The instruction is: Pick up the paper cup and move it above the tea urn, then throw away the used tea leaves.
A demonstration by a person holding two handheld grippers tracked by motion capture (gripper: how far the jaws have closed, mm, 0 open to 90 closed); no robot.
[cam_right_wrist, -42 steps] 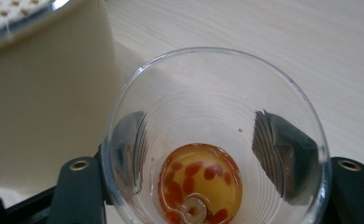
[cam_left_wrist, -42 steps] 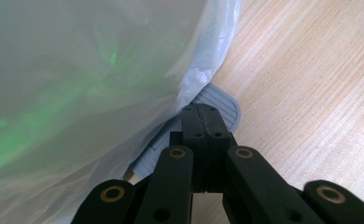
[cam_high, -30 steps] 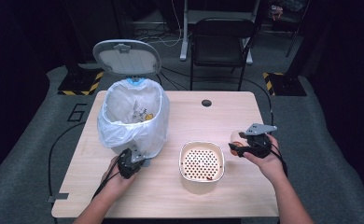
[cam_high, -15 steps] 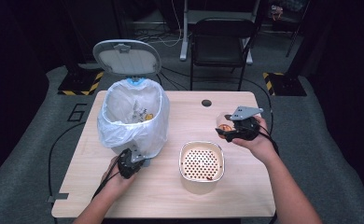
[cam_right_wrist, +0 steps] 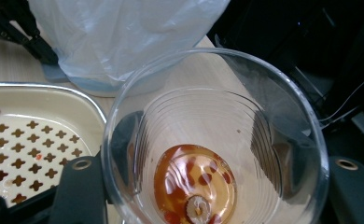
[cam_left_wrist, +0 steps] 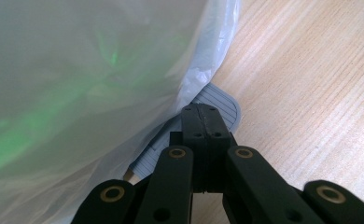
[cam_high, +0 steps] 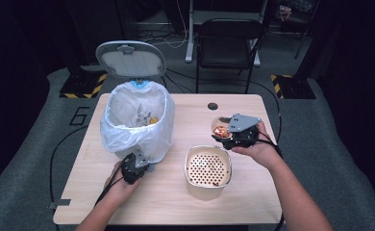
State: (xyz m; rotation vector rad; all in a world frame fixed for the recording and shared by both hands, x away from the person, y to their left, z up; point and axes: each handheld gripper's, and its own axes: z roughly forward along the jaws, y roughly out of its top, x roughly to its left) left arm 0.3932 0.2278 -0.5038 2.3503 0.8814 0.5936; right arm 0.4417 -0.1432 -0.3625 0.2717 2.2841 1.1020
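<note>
Jaws of the right gripper (cam_high: 225, 135) are being clamped around a clear plastic cup (cam_right_wrist: 215, 140) holding reddish residue. Jaws of the left gripper (cam_left_wrist: 203, 122) are being kept pressed together on the bin pedal (cam_left_wrist: 220, 103).

The clear plastic cup (cam_right_wrist: 215, 140) with red sauce at its bottom is cut off by the near edge of the right gripper view. The cream tray with star-shaped holes (cam_right_wrist: 35, 135) runs off the left edge there. In the left gripper view, the white plastic bin bag (cam_left_wrist: 87, 70) hides most of the grey ribbed pedal (cam_left_wrist: 220, 105). The small bits inside the bag (cam_high: 144, 118) are too tiny to name from above.
</note>
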